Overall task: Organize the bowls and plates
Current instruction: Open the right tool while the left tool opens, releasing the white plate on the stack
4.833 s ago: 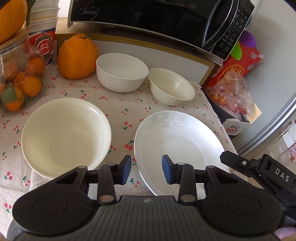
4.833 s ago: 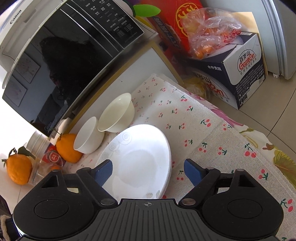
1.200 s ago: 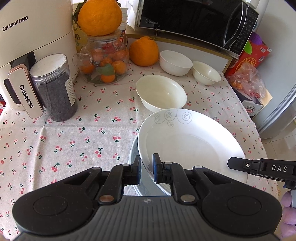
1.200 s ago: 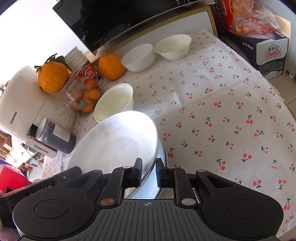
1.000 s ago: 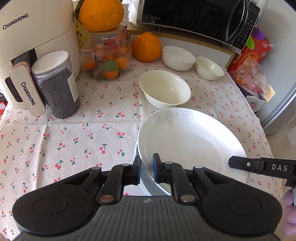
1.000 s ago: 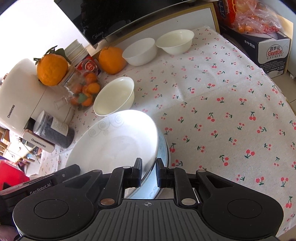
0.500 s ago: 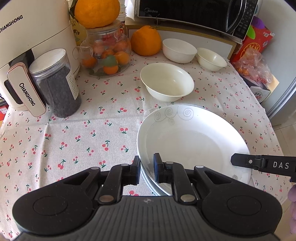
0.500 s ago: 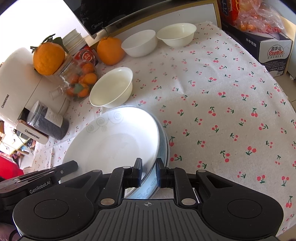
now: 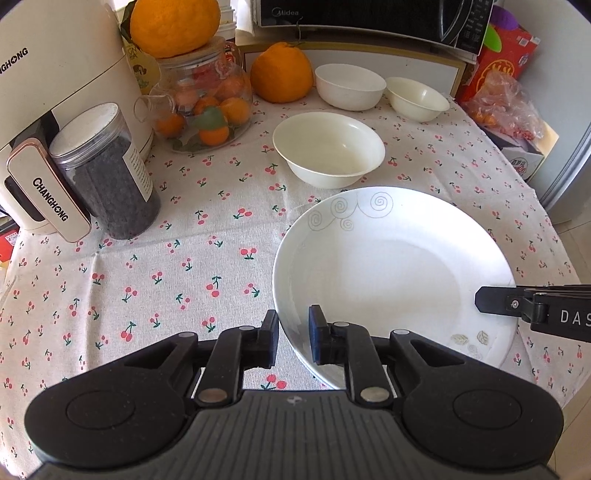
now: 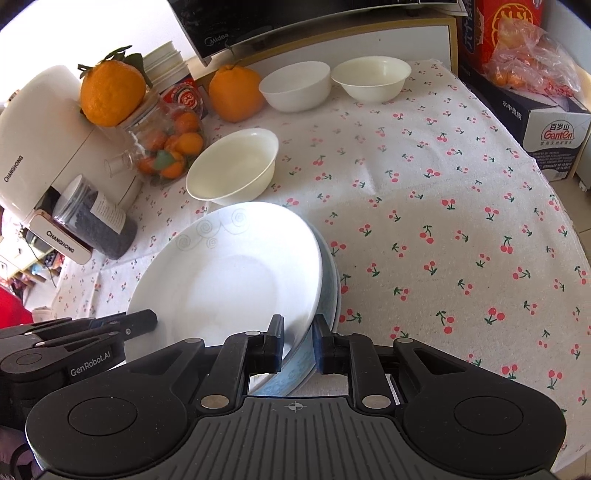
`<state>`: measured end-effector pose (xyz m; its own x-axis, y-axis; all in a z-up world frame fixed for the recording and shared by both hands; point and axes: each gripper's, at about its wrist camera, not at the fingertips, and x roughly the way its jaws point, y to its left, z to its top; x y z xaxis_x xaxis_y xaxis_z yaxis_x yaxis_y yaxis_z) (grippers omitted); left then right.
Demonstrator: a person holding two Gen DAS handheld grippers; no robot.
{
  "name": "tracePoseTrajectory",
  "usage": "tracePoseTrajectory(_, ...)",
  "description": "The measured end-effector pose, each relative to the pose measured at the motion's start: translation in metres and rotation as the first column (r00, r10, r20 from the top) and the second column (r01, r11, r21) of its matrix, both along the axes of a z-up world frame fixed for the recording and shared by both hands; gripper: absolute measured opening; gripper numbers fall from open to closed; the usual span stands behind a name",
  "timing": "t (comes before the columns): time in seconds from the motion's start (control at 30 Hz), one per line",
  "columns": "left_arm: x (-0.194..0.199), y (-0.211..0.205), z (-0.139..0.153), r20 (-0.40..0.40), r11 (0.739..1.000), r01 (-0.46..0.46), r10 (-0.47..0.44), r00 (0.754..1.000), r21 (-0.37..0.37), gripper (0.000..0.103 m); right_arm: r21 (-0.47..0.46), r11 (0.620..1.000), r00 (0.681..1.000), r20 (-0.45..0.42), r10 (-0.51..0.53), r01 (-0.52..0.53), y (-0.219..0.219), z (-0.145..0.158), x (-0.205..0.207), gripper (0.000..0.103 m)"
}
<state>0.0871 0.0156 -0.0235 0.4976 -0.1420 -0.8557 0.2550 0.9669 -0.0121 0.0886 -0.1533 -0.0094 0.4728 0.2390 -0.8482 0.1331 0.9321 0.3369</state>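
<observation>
Left gripper [image 9: 292, 334], low centre of its view, has its jaws narrow and straddling the near-left rim of the white plate [image 9: 391, 273]. One pad sits outside the rim and one inside, with a sliver of gap showing, so the clamp looks to be easing off. Right gripper [image 10: 298, 345] does the same on the opposite edge. It straddles the rim low in its frame, jaws nearly together, and I judge its hold is loosening as well.

The plate sits on top of a second plate [image 10: 328, 295], whose bluish edge peeks out at the right of the stack. The stack rests on the cherry-print table [image 10: 443, 206].

To finish well, both sides should let go evenly so the top plate does not slide. Then draw each gripper straight back from the rim, without lifting.

Next targets lie beyond: the big bowl [image 9: 328, 147] just above the plate, and two small bowls [image 9: 349, 90] near the microwave [image 9: 369, 18].
</observation>
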Motion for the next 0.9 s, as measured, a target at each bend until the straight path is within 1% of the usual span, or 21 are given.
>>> tracePoseTrajectory(0.13,-0.0016,-0.0038,-0.0026,-0.005,1.000,0.014,-0.014,1.000,0.022,0.015,-0.011,1.000,1.000,0.003,0.011,-0.010,-0.0016,0.0006,-0.0004,0.018)
tracePoseTrajectory(0.27,-0.0031,-0.0089,-0.0036,0.006,0.997,0.035,-0.035,0.999,0.064,0.013,-0.045,0.999,0.999,0.007,0.032,-0.031,0.0010,0.0016,-0.0014,0.018)
tracePoseTrajectory(0.33,-0.0035,-0.0099,-0.0041,0.010,0.996,0.041,-0.042,0.999,0.076,0.014,-0.046,0.998,0.999,0.008,0.038,-0.038,0.0006,0.0025,-0.0014,0.018)
tracePoseTrajectory(0.43,-0.0031,-0.0092,-0.0039,0.007,0.996,0.042,-0.043,0.999,0.073,0.014,-0.036,0.999,0.999,0.000,0.038,-0.038,-0.0013,0.0019,-0.0007,0.018)
tracePoseTrajectory(0.57,-0.0024,-0.0082,-0.0038,0.003,0.997,0.040,-0.041,0.999,0.068,0.014,-0.049,0.998,0.999,-0.006,0.043,-0.044,-0.0007,0.0017,0.0000,0.018)
tracePoseTrajectory(0.67,-0.0016,-0.0065,-0.0035,-0.006,0.998,0.032,-0.031,0.999,0.050,0.015,-0.046,0.998,0.999,-0.025,0.036,-0.037,-0.0027,-0.0007,0.0018,0.020)
tracePoseTrajectory(0.73,-0.0008,-0.0051,-0.0037,-0.016,0.999,0.027,-0.027,1.000,0.032,0.018,-0.021,0.999,0.999,-0.017,0.030,-0.030,-0.0057,0.0002,0.0023,0.023)
tracePoseTrajectory(0.83,-0.0001,-0.0041,-0.0050,-0.027,1.000,0.020,-0.020,0.999,0.015,0.020,-0.007,1.000,1.000,0.004,0.028,-0.028,-0.0071,0.0052,0.0027,0.036)
tracePoseTrajectory(0.9,-0.0005,-0.0038,-0.0043,-0.024,1.000,0.018,-0.017,1.000,0.010,0.022,-0.012,1.000,1.000,0.012,0.026,-0.026,-0.0075,0.0071,0.0029,0.052)
